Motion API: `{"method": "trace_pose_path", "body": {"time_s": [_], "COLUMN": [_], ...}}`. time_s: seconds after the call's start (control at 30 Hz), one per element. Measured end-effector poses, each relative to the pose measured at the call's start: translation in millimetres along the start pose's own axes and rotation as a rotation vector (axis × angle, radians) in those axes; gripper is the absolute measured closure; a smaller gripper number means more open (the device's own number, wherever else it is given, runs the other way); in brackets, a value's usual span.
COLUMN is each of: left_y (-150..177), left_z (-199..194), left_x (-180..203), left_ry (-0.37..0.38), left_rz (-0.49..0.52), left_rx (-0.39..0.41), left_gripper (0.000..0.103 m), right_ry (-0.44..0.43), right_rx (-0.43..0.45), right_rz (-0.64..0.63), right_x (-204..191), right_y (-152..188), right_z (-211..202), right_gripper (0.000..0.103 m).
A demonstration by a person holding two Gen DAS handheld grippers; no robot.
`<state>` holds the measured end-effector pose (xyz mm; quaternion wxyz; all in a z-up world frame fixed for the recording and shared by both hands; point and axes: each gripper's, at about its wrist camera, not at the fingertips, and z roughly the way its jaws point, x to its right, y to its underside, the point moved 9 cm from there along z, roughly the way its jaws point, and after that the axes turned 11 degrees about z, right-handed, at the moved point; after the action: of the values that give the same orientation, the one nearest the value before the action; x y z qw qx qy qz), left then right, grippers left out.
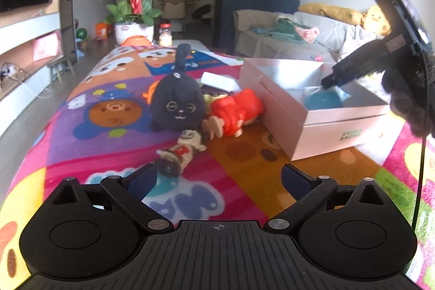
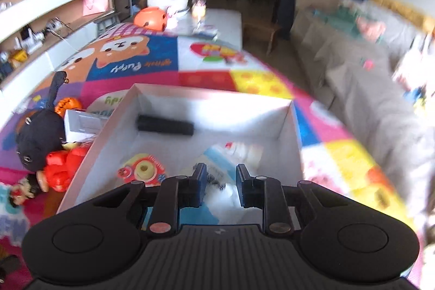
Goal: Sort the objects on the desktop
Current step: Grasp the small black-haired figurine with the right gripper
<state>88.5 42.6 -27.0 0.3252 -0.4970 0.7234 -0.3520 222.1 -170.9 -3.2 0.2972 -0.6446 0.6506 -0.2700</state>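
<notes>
A white open box (image 1: 345, 124) stands on the colourful mat, right of a toy pile: a black plush (image 1: 176, 105), a red figure (image 1: 236, 110) and a small doll (image 1: 179, 151) lying nearest me. My left gripper (image 1: 218, 180) is open and empty, low over the mat just short of the doll. My right gripper (image 2: 219, 181) hangs over the box (image 2: 291, 137), fingers slightly apart and empty. It also shows in the left wrist view (image 1: 337, 79). Inside the box lie a black cylinder (image 2: 165, 125), a red-yellow toy (image 2: 142, 171) and a blue-white packet (image 2: 225, 165).
A white block (image 1: 218, 82) and an orange pumpkin toy (image 2: 68, 105) lie behind the plush. A flower pot (image 1: 133, 30), a jar (image 1: 165, 34) and an orange ball (image 2: 151, 18) stand at the mat's far end. A sofa (image 1: 285, 37) runs along the right.
</notes>
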Motion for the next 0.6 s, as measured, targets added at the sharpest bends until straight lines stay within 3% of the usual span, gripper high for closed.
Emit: {"method": "trace_pose_path", "body": {"time_s": [0.03,0.1,0.13,0.2,0.33,0.47,0.6], "left_y": [1,5,6,9,21,32,39], "left_z": [-1,-3,-3,-5,-12,-29,-42], "left_x": [-3,-11,-17,-33,-69,-103,-130], "left_ry": [-0.017,-0.071,-0.104,-0.171,-0.295,-0.375,-0.422], "left_rz": [0.009,0.029,0.033,0.013,-0.078,-0.170,-0.223], "left_rx": [-0.001,-0.009,-0.013,-0.023,-0.056,-0.052,-0.042], "left_gripper": [0.002,0.002,0.002,0.001,0.001,0.001,0.000], "right_ry": [0.009,-0.060,-0.117,-0.228,-0.380,-0.400,-0.400], "right_rx": [0.056,0.127,0.138,0.149,0.129,0.116,0.048], "right_rz": [-0.039,-0.109,-0.128,-0.178,-0.285,-0.411,-0.415], "right_x": [-10,-38,-55,-91,-159,-207,-229], "right_y": [-2,-2,0,10,45,82,101], "right_z": [-11,-38,-50,-71,-86,-72,-42], "right_gripper": [0.080,0.074,0.067,0.062,0.061,0.052,0.044]}}
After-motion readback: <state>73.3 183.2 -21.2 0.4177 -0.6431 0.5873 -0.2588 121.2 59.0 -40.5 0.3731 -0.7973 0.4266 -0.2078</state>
